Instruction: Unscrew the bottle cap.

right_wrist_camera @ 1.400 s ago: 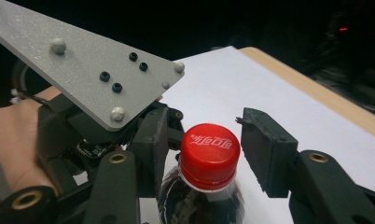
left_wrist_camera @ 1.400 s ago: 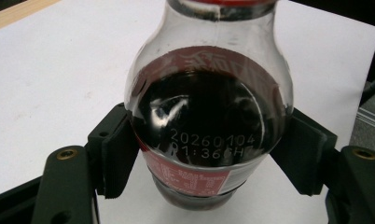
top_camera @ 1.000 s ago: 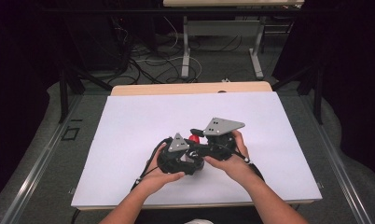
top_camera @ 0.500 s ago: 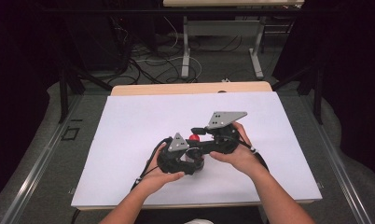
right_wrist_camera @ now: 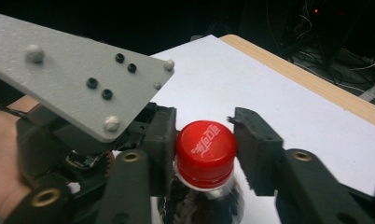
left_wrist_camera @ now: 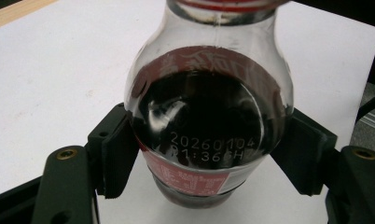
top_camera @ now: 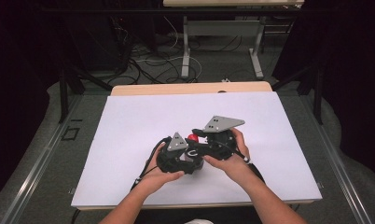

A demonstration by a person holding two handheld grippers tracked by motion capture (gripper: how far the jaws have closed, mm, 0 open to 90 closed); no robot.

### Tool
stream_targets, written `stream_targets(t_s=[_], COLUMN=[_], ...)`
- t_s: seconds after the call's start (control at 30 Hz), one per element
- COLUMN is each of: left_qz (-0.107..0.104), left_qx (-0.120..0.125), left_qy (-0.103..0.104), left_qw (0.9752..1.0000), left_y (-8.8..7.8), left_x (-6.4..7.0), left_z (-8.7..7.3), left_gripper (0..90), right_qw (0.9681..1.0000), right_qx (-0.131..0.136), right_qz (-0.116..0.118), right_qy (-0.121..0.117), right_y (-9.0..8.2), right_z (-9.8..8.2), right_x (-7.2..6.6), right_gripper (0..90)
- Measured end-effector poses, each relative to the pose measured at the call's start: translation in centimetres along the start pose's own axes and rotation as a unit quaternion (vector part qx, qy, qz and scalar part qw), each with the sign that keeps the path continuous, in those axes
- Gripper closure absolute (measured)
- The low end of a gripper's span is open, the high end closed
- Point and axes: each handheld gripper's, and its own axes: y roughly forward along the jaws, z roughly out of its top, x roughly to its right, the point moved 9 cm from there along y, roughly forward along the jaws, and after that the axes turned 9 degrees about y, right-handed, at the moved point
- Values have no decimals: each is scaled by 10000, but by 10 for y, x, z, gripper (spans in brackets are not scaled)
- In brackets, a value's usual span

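Observation:
A clear bottle (left_wrist_camera: 204, 107) of dark cola, with a red label and a printed date code, is clamped between the pads of my left gripper (left_wrist_camera: 206, 158). Its red cap (right_wrist_camera: 205, 147) sits between the pads of my right gripper (right_wrist_camera: 205, 149), whose jaws have just been closing on it and now hold it. In the high view both hands meet at the table's near middle. The cap (top_camera: 192, 138) shows there between the left gripper (top_camera: 190, 149) and the right gripper (top_camera: 197, 136). The left gripper's grey plate (right_wrist_camera: 78, 79) looms at the left of the right gripper view.
A white sheet (top_camera: 143, 121) covers the table, with a wooden strip (top_camera: 190, 87) along the far edge. Beyond it are table legs and loose cables (top_camera: 153, 60) on the floor. A metal rail (top_camera: 31, 172) runs along the left side.
My right gripper's grey plate rose a little half a second ago and has dropped back. The left hand and the bottle have kept still.

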Motion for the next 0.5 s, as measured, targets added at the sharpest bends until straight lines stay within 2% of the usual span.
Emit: stream_targets(t_s=[0.03, 0.13, 0.2, 0.23, 0.27, 0.3, 0.37, 0.4, 0.47, 0.5], left_qz=[64, 44, 19, 19, -51, -29, 20, 20, 30, 36], left_qx=[60, 18, 19, 19, -35, 9, 37, 37, 35, 8], left_qy=[-19, 1, 20, 20, 35, 30, 15, 15, 42, 56], left_qw=[10000, 10000, 10000, 10000, 10000, 10000, 10000, 10000, 10000, 10000], left_y=[1, 1, 0, 0, -1, 0, 1, 1, 1, 1], left_x=[-1, -2, -2, -2, -1, -1, 0, 0, -1, -2], left_z=[1, -1, -1, -1, -1, 0, 0, 0, 0, 0], left_gripper=[299, 299, 300, 300, 300, 299, 299, 299, 299, 299], right_qw=[9999, 9999, 9987, 9987, 9966, 9947, 9912, 9907, 9923, 9936], right_qx=[-69, -47, -92, -92, -142, -175, -302, -321, -309, -254], right_qz=[54, 140, 498, 498, 752, 921, 1170, 1224, 1121, 1058], right_qy=[51, 59, -80, -80, -304, -423, -534, -506, -433, -310], right_y=[0, 1, 3, 3, 3, 2, 1, 1, 0, 0], right_z=[-1, 0, 1, 1, 1, 1, 1, 1, 2, 3], right_x=[0, 1, 2, 2, 2, 2, 5, 6, 8, 7], right_gripper=[606, 609, 611, 611, 612, 612, 612, 611, 593, 540])
